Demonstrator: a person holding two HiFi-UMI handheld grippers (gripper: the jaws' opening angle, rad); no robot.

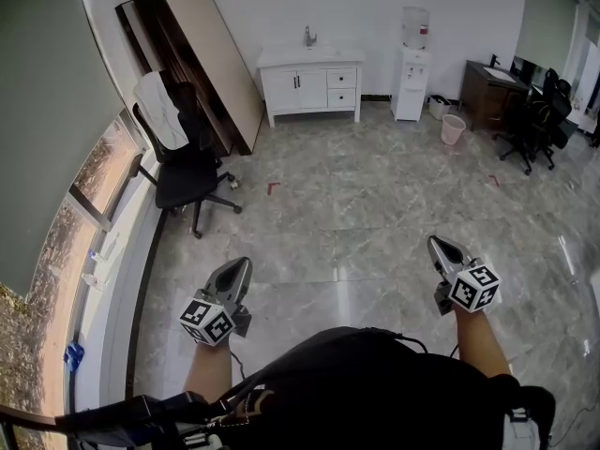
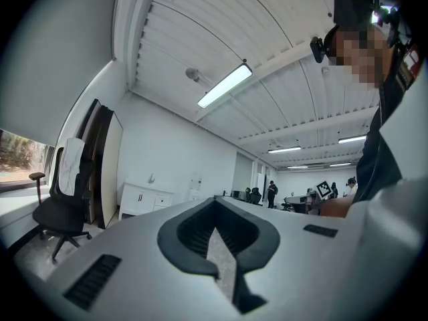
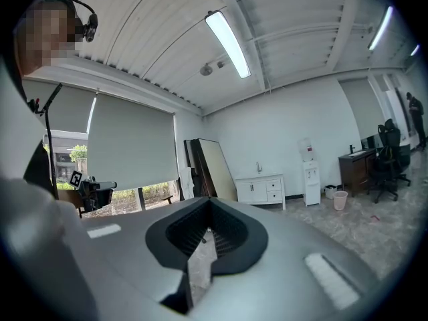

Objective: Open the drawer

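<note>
Nearest, the left gripper (image 1: 242,266) and the right gripper (image 1: 439,245) are held out level above the floor, well apart from each other. Each one's jaws are closed together with nothing between them.

Beyond them lies the grey marble-patterned tile floor (image 1: 375,214), with a small red tape mark (image 1: 273,187) part way across. To the left of that stretch, beside the window (image 1: 94,190), stands a black swivel office chair (image 1: 187,172) with a white cloth (image 1: 161,109) draped over its back. Just behind the chair, tall wooden boards (image 1: 202,59) lean against the far wall.

At the far wall is the white sink cabinet (image 1: 309,87) with a tap on top. Its two small stacked drawers (image 1: 341,86) sit in its right part, both closed, far from either gripper.

To the right of the cabinet stands a white water dispenser (image 1: 413,68), then a pink waste basket (image 1: 453,129), a dark wooden desk (image 1: 487,92) and black desk chairs (image 1: 539,120) near the right edge.
</note>
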